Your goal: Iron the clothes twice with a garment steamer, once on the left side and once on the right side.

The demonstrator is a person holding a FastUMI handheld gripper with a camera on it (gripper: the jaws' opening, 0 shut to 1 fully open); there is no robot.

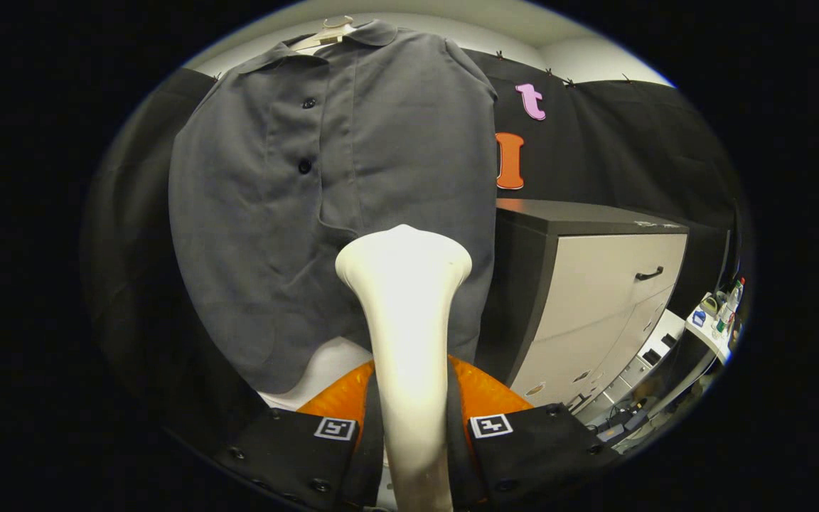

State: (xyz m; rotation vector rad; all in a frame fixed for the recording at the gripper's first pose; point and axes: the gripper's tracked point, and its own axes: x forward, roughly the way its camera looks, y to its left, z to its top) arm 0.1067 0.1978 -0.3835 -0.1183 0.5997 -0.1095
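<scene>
A grey short-sleeved shirt (pixel 324 206) with dark buttons hangs on a pale hanger (pixel 320 37) just ahead of the fingers. My gripper (pixel 409 434) is shut on the white garment steamer (pixel 406 320), both fingers pressing on its handle. The steamer's wide head rises between the fingers and stands against the lower right part of the shirt front, right of the button placket. I cannot tell whether the head touches the cloth. An orange part (pixel 484 395) of the steamer shows behind the handle, low between the fingers.
A cabinet (pixel 594 299) with a dark top and pale drawer fronts stands right of the shirt, close to its hem. Further right, a small white table (pixel 712 334) holds bottles. Cables and boxes lie on the floor (pixel 623 419) below the cabinet.
</scene>
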